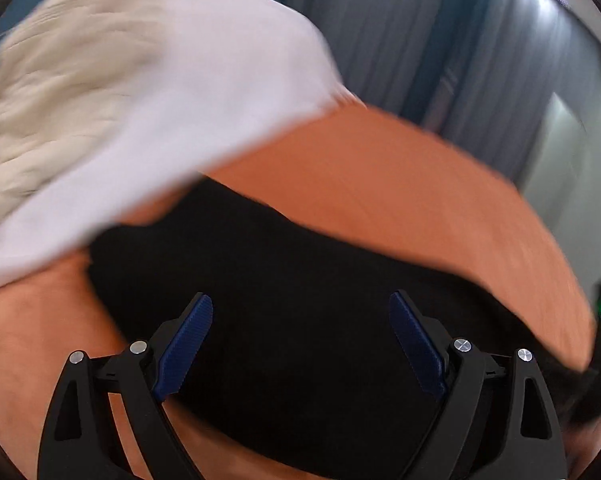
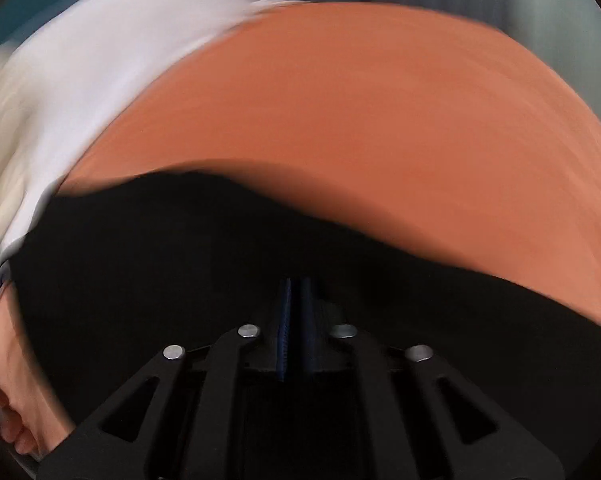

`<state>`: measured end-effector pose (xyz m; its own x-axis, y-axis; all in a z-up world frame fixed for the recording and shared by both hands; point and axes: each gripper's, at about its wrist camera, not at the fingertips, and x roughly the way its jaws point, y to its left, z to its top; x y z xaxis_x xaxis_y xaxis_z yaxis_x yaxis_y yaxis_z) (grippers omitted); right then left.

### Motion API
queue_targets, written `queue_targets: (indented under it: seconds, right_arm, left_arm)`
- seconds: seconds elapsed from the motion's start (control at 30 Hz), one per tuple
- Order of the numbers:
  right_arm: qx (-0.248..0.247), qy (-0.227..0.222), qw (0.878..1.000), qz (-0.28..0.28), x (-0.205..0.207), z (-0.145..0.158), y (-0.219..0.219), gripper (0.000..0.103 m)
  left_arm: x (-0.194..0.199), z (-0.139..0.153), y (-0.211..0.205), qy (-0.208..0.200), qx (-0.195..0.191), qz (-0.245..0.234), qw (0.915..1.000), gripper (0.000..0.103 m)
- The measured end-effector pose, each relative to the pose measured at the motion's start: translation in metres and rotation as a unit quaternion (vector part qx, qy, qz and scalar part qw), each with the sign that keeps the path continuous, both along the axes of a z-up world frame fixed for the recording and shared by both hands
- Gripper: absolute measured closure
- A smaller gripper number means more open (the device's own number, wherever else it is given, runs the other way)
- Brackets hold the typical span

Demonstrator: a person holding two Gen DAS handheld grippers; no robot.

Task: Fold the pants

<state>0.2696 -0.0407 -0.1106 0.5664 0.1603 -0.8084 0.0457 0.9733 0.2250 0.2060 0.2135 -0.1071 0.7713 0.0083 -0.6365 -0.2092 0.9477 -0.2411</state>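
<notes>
Motion blur softened my left wrist view, where my left tongs stood wide with nothing between their ribbed blue pads, poised over the black, matte pants, probably to take a fresh hold. The pants lay spread on the orange cloth-covered table, beside a smooth white cloth and a wrinkled cream fabric.

My right wrist view showed my right tongs pressed narrow; dark cloth surrounded them, and they seemed to pinch the pants, though I could not tell for sure. I judged the pinch was meant to carry an edge across the orange table.
</notes>
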Motion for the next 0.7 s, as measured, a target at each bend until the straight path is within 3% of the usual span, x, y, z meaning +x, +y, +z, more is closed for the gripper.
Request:
queue_targets:
  seconds: [0.03,0.07,0.13,0.2,0.23,0.27,0.3,0.33,0.37,0.43,0.5,0.63,0.7]
  right_arm:
    - [-0.01,-0.014,0.999,-0.045,-0.015,0.014,-0.029,0.097]
    - [-0.028,-0.027,0.998,-0.052,-0.024,0.023,-0.037,0.096]
    - [-0.01,-0.03,0.999,-0.02,-0.044,0.028,-0.053,0.096]
    - [-0.048,-0.006,0.999,-0.008,-0.052,0.018,-0.071,0.092]
    - [-0.089,0.001,0.996,-0.027,-0.058,0.011,-0.096,0.092]
    - [-0.069,-0.01,0.997,-0.045,-0.068,0.012,-0.123,0.103]
    - [-0.045,-0.014,0.996,-0.073,-0.077,0.018,-0.143,0.103]
    - [-0.049,-0.022,0.993,-0.109,-0.09,0.028,-0.159,0.095]
    - [-0.061,-0.032,0.99,-0.122,-0.102,0.036,-0.168,0.094]
    - [-0.078,-0.038,0.992,-0.09,-0.121,0.04,-0.179,0.09]
    - [-0.152,-0.011,0.983,-0.103,-0.13,0.029,-0.198,0.084]
    - [-0.13,-0.036,0.975,-0.177,-0.165,0.04,-0.25,0.081]
    - [-0.131,-0.057,0.974,-0.174,-0.172,0.045,-0.252,0.081]
  left_arm:
    - [0.004,-0.002,-0.015,0.016,0.002,-0.031,0.9994,0.016]
    - [0.008,-0.004,-0.038,0.031,-0.001,-0.073,0.9969,0.016]
    - [0.009,-0.002,-0.069,0.035,0.019,-0.103,0.9939,0.016]
    - [0.008,0.001,-0.107,0.033,0.052,-0.141,0.9881,0.016]
    - [0.008,0.0,-0.123,0.038,0.063,-0.155,0.9852,0.016]
    - [0.008,-0.004,-0.139,0.045,0.075,-0.171,0.9814,0.016]
    - [0.008,-0.01,-0.155,0.056,0.089,-0.182,0.9777,0.016]
    - [0.008,-0.014,-0.166,0.065,0.098,-0.186,0.9755,0.016]
    - [0.008,-0.021,-0.177,0.075,0.112,-0.188,0.9727,0.016]
    - [0.01,-0.03,-0.192,0.089,0.136,-0.186,0.9689,0.016]
    - [0.01,-0.032,-0.207,0.089,0.16,-0.178,0.9668,0.016]
    - [0.008,-0.035,-0.215,0.087,0.188,-0.158,0.9656,0.011]
    - [0.008,-0.034,-0.216,0.087,0.189,-0.154,0.9659,0.01]
